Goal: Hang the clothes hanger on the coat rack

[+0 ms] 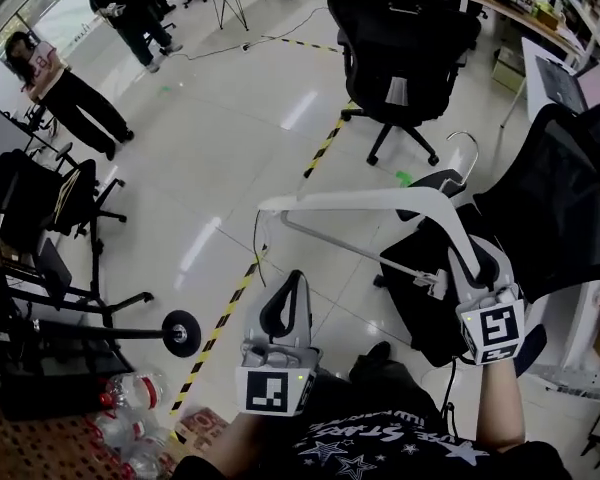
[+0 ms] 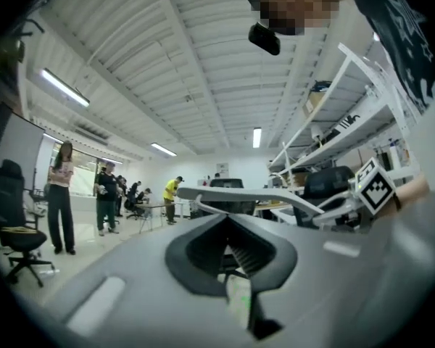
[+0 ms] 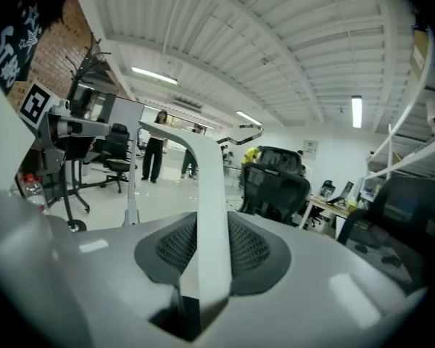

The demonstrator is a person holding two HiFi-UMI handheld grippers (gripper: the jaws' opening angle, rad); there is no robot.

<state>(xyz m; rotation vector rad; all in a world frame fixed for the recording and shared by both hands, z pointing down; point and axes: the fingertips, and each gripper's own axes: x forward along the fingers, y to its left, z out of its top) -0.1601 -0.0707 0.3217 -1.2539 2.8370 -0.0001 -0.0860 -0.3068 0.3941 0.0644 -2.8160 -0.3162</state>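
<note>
My right gripper (image 1: 467, 253) is shut on a white clothes hanger (image 1: 360, 203), gripping one arm near its end. The hanger reaches left across the floor view, with its metal hook (image 1: 466, 144) pointing away from me. In the right gripper view the hanger's arm (image 3: 206, 194) runs up between the pads of the right gripper (image 3: 203, 267). My left gripper (image 1: 296, 280) is shut with nothing in it, lower and to the left of the hanger. The left gripper view shows the hanger (image 2: 261, 193) level ahead. A dark coat rack (image 3: 93, 64) stands at the left; its round base (image 1: 183, 331) is on the floor.
Black office chairs (image 1: 405, 43) stand ahead and at the right (image 1: 570, 198). Black-and-yellow tape (image 1: 325, 148) crosses the floor. Water bottles (image 1: 130, 413) lie at lower left. People (image 1: 65, 93) stand at far left. Shelves (image 2: 355, 114) line the right.
</note>
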